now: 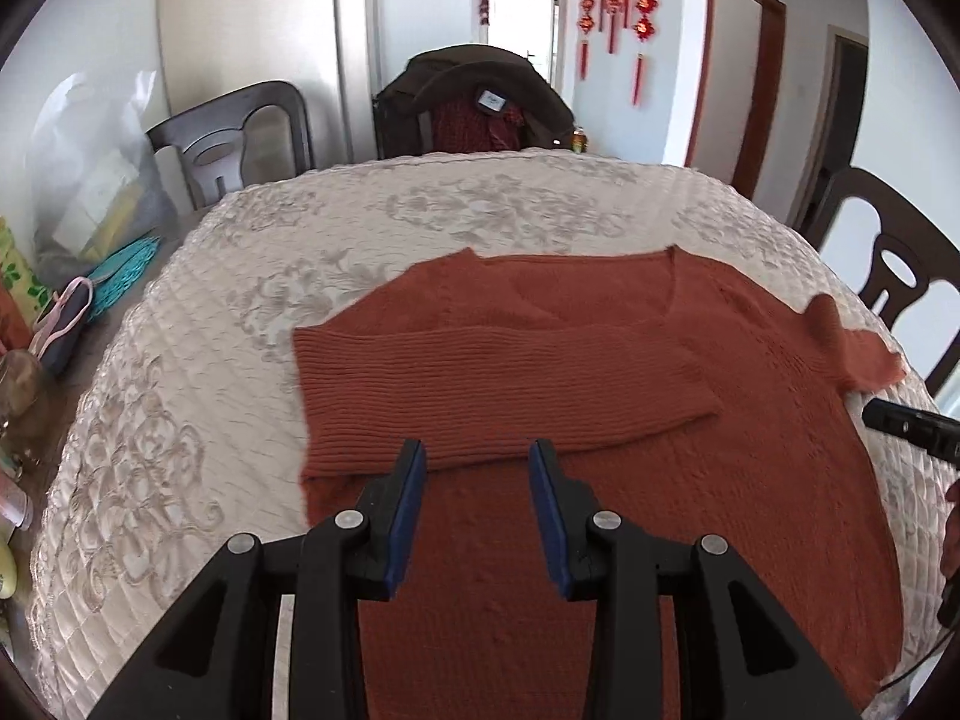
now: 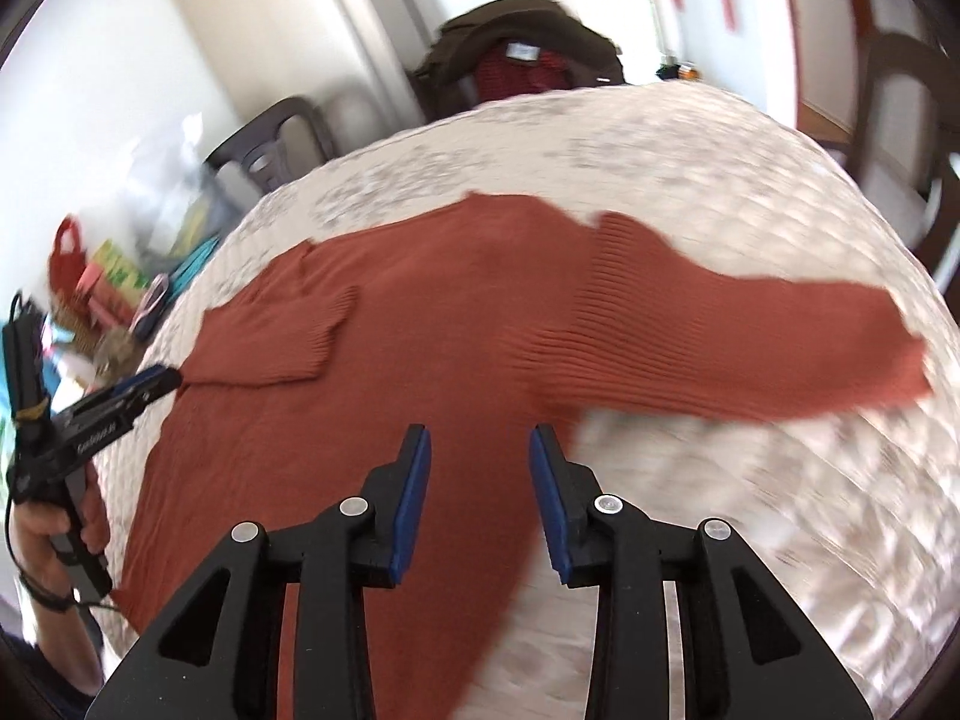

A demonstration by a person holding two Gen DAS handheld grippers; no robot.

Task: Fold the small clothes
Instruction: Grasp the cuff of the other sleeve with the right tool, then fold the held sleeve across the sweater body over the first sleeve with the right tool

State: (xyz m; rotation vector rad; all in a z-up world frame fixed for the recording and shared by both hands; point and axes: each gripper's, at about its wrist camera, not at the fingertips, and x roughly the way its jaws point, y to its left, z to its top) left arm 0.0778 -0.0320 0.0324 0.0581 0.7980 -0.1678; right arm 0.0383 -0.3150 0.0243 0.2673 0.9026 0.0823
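Note:
A rust-red knitted sweater [image 1: 600, 360] lies flat on the cream quilted table cover [image 1: 180, 420]. Its left sleeve [image 1: 498, 384] is folded across the chest. The right sleeve [image 2: 750, 348] stretches out over the cover to the right. My left gripper [image 1: 478, 450] hovers open above the sweater's lower body, just below the folded sleeve, with nothing between its blue pads. My right gripper [image 2: 480, 438] is open above the sweater's right side, also holding nothing. In the right wrist view the left gripper [image 2: 150, 384] shows at the sweater's left edge, held by a hand [image 2: 54, 534].
Dark wooden chairs [image 1: 240, 138] stand around the table, one with a dark coat [image 1: 480, 96] draped over it. Bags and clutter [image 1: 66, 276] sit at the table's left edge. Red hanging ornaments [image 1: 612, 6] are on the far wall.

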